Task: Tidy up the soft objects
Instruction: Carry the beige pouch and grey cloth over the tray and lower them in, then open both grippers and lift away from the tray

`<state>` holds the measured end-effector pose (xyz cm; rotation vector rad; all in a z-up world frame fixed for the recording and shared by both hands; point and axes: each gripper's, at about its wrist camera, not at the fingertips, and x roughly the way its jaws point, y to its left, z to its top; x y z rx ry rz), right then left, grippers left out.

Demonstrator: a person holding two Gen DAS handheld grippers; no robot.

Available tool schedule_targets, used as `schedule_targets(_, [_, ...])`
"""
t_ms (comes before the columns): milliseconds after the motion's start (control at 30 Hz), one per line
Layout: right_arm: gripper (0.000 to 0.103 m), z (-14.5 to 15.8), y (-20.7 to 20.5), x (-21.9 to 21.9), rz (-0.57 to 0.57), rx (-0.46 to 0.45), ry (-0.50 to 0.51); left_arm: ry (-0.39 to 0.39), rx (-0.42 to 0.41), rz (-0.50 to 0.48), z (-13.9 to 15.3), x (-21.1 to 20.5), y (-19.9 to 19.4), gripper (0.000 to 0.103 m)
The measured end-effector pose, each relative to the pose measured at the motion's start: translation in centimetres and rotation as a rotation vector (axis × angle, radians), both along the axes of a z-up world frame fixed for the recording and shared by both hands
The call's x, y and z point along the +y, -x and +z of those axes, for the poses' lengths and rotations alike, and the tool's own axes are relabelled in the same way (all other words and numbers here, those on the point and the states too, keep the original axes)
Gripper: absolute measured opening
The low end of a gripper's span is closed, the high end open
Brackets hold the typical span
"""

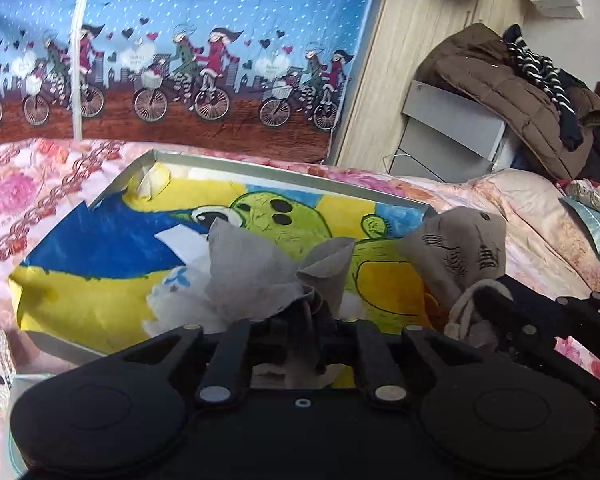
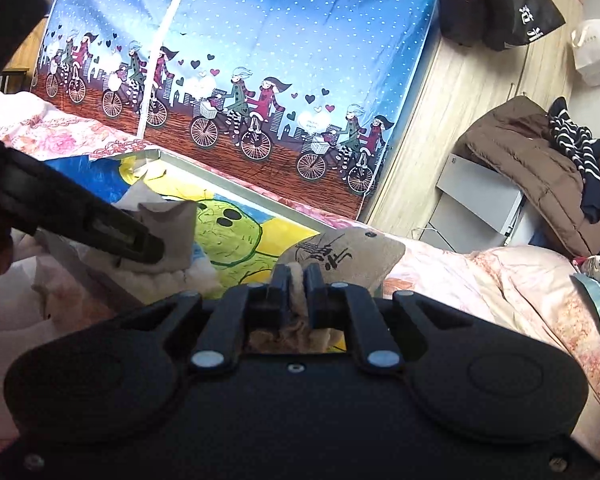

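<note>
Left wrist view: the left gripper [image 1: 300, 312] is pinching a grey-beige cloth [image 1: 260, 276], fingers narrowed on its bunched edge, lifting it over the shallow box [image 1: 284, 164] lined with a painted picture. At three o'clock the right gripper [image 1: 496, 300] is gripping the same cloth's printed end, likely to spread it.

Right wrist view: the right gripper [image 2: 298, 280] is clamping a beige fold at twelve o'clock; the left gripper [image 2: 152, 248] is holding its end at nine.

curtain [image 2: 260, 40] behind tray [image 1: 284, 168], quilt [image 2: 480, 280] open
</note>
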<state>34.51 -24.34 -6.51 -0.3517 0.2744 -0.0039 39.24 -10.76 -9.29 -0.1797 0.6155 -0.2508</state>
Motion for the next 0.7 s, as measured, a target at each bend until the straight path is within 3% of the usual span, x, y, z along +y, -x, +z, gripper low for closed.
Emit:
schedule_targets(100, [0.008, 0.2, -0.3, 0.0, -0.007, 0.001, -0.010, 0.020, 0.006, 0.012, 0.5, 0.7, 0.3, 0.020])
schedule_targets(200, [0.026, 0.3, 0.0, 0.0, -0.013, -0.001, -0.018, 0.005, 0.002, 0.006, 1.2, 1.0, 0.8, 0.034])
schedule_targets(400, [0.041, 0.8, 0.8, -0.2, -0.013, -0.014, -0.048, -0.045, -0.053, 0.001, 3.1, 1.2, 2.7, 0.051])
schedule_targets(567, [0.055, 1.7, 1.8, -0.7, -0.027, -0.019, -0.088, -0.056, -0.088, 0.005, 4.6, 1.6, 4.4, 0.055])
schedule_targets(700, [0.072, 3.2, 3.5, -1.7, -0.043, -0.040, -0.199, -0.072, -0.147, 0.019, 6.3, 1.8, 6.6, 0.061])
